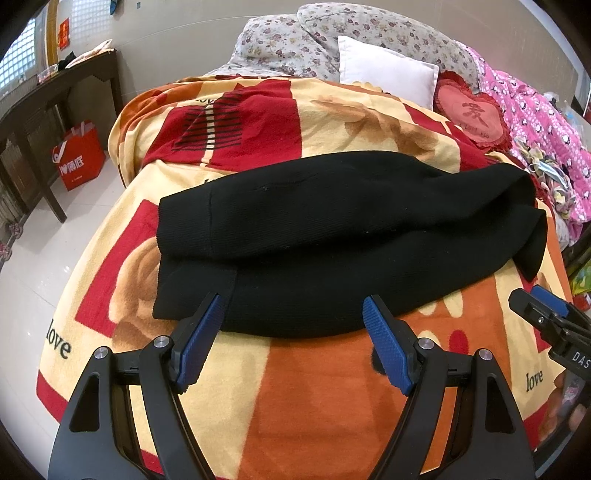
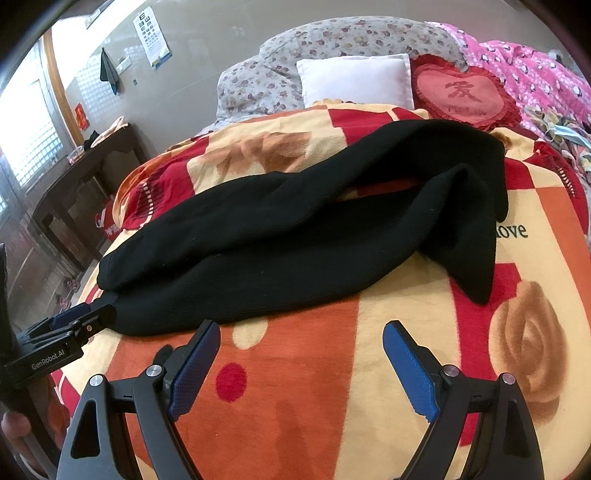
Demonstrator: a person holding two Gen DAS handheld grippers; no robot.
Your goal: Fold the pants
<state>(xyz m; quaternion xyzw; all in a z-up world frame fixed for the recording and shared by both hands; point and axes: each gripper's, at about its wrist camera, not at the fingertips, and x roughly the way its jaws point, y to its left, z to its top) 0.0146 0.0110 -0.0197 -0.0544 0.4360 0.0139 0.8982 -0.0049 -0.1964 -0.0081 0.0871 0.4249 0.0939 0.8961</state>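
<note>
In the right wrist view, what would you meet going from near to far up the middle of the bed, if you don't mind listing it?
Right gripper, open → patterned blanket → black pants → white pillow → floral quilt.

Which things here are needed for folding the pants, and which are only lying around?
For the job:
pants
left gripper, open
right gripper, open
blanket under the pants

Only lying around:
white pillow
heart cushion
red bag
</note>
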